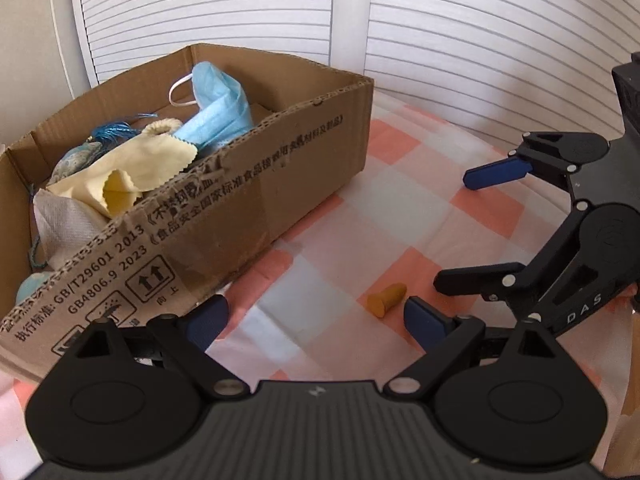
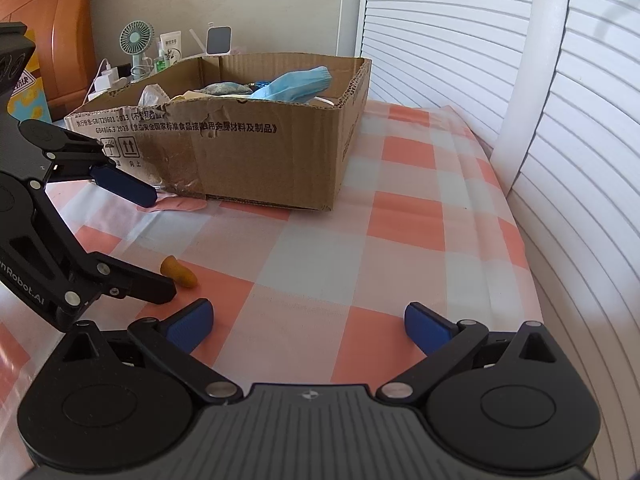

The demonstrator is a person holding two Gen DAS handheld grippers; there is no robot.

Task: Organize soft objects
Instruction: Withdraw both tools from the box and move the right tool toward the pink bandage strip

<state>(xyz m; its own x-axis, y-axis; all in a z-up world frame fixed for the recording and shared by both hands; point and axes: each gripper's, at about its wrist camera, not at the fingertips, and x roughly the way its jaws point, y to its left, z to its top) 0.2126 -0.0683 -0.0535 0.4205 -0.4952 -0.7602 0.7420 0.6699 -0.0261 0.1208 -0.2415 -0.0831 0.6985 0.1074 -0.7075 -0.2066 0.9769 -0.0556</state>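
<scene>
Nearing completion | box [image 1: 248, 184] already held mask [image 1: 218, 108], cloths | orange earplug [image 1: 386, 299] lay on surface [image 2: 320, 248] near box | left hand-held gripper [image 1: 316, 320] and right hand-held gripper [image 2: 308, 322] both released, empty

The cardboard box [image 1: 248, 184] is cut off at the left edge of the left wrist view. Its near wall hides the lower parts of the blue face mask [image 1: 218, 108], yellow cloth [image 1: 132, 172] and white tissue [image 1: 64, 220]. Bottle labels [image 2: 170, 46] behind the box are too small to read.
</scene>
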